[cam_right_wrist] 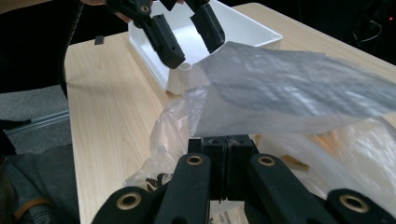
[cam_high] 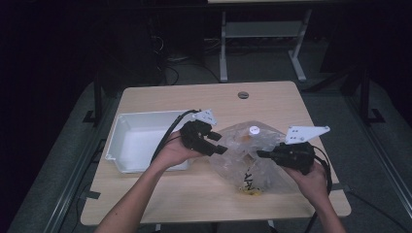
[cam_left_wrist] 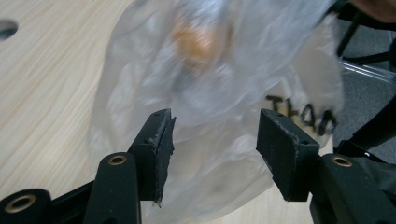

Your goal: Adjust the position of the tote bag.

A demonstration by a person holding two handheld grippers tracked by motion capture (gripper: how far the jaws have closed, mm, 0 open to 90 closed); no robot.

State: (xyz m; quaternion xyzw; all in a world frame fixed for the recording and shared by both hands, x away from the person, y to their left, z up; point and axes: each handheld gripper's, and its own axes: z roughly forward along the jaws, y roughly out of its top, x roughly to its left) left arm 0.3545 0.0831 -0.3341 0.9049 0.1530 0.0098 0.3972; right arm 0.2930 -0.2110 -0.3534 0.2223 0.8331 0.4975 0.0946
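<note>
A: While the clear plastic bag (cam_high: 250,158) lies crumpled on the wooden tabletop (cam_high: 272,99), just right of the white tray (cam_high: 127,127), which tongs have hold of it?

B: The right tongs (cam_high: 261,154). In the right gripper view their jaws stand pressed together on a flap of the bag (cam_right_wrist: 289,93), and the film spreads up and away from them in a wide sheet.

A: And the left tongs (cam_high: 219,143)?

B: Their jaws stand apart. In the left gripper view the two black pads (cam_left_wrist: 161,144) have a clear gap between them, with the bag (cam_left_wrist: 219,74) lying behind and below that gap. The film looks close to the left pad, but I cannot tell whether it touches. The pads are not pressing on it.

A: Where do the hands sit in the high view?

B: The left hand (cam_high: 177,148) comes in over the near right corner of the tray, its tongs pointing right toward the bag's left edge. The right hand (cam_high: 311,177) is at the bag's right side, its tongs pointing left into the plastic.

A: Anything inside the bag?

B: Something orange-brown shows through the film, blurred, plus a small white round piece (cam_high: 254,129) near the top. Black lettering (cam_left_wrist: 303,114) is printed on the plastic.

A: And the tray?

B: It sits on the left half of the tabletop, touching or nearly touching the bag at its right corner.
</note>
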